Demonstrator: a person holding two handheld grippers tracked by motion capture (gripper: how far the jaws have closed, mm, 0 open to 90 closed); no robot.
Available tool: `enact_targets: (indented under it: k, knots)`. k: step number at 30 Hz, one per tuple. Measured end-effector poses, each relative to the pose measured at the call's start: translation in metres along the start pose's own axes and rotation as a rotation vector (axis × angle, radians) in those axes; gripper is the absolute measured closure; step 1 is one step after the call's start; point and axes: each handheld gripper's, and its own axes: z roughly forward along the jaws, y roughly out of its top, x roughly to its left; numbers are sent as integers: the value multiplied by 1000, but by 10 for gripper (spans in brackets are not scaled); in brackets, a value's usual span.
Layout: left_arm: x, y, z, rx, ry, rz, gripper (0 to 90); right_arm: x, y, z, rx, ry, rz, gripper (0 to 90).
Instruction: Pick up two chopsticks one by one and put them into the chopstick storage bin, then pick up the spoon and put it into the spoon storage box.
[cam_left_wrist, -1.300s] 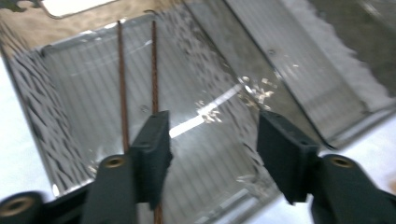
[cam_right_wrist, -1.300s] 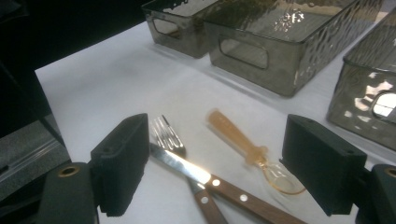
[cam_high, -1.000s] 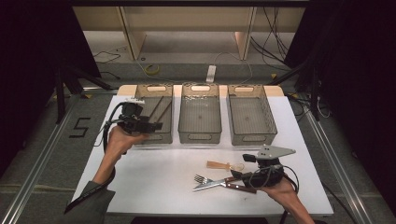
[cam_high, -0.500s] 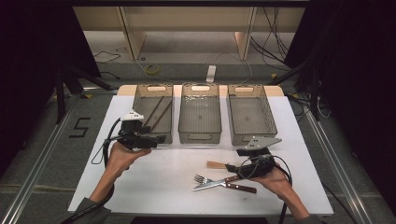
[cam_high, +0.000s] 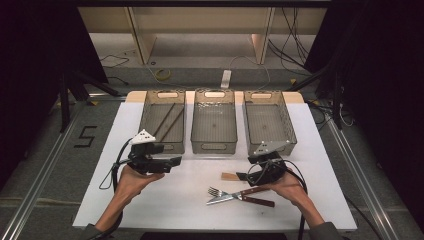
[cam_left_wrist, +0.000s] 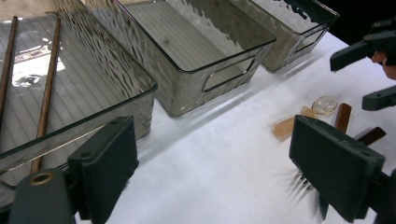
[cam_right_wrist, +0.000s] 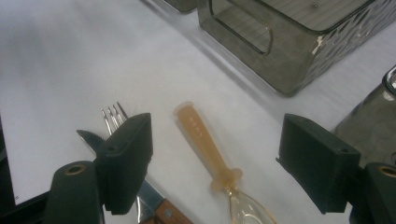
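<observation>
Left gripper (cam_high: 176, 161) withdrew from chopsticks bin (cam_high: 163, 146), jaws opening empty; right gripper (cam_high: 243, 176) open.

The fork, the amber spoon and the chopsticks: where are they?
Fork (cam_high: 216, 191): high view, on its tines.
Amber spoon (cam_right_wrist: 205, 142): right gripper view, on its handle.
Chopsticks (cam_left_wrist: 46, 93): left gripper view, on one stick's shaft.

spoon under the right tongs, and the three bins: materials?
Spoon: looks like translucent amber plastic, glossy; light passes through the bowl and handle. Bins: apparently smoky clear plastic, glossy, with ribbed floors and rippled walls; the table shows through them. Acrylic or another plastic, can't tell.
</observation>
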Motion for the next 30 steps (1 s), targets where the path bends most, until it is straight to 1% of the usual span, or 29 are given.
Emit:
enact_targets:
  k: [2,3,5,10,12,13,14,15,16,17,18,22,25,26,27,29,30]
  knots:
    - [-3,-2,0,5,8,25,135,-1,2,3,4,-1,4,270]
    - [-3,-3,0,7,9,36,134,-2,4,4,10,-1,-4,270]
    - [-5,-6,0,4,4,33,133,-2,5,5,22,-4,-9,274]
    - [-9,-11,-2,4,18,46,131,-5,9,10,50,6,-8,288]
    - [-10,-12,-2,-1,14,41,130,-5,11,12,60,4,-17,292]
    - [-11,-12,-3,0,15,46,129,-5,12,14,67,2,-15,294]
    - [-11,-13,-3,3,14,48,129,-6,13,15,75,1,-27,295]
    - [-11,-13,-4,3,11,43,129,-5,14,16,75,2,-25,297]
    - [-11,-14,-4,3,7,41,129,-5,15,17,88,5,-16,297]
    - [-11,-15,-4,6,8,43,129,-5,15,18,89,0,-26,297]
    - [-12,-15,-5,6,10,48,129,-4,16,19,101,-1,-29,297]
    - [-15,-17,-8,11,22,69,129,-3,16,18,112,-9,-31,297]
    - [-16,-18,-10,5,19,67,128,-4,17,19,118,-3,-38,297]
    - [-16,-19,-10,-1,17,63,128,-3,18,20,124,1,-33,298]
    - [-16,-20,-10,-3,15,56,128,-4,18,22,129,12,-45,301]
    - [-16,-21,-10,-5,11,51,128,-3,20,24,143,21,-52,309]
    - [-16,-22,-10,-1,11,57,128,-4,22,26,152,24,-63,312]
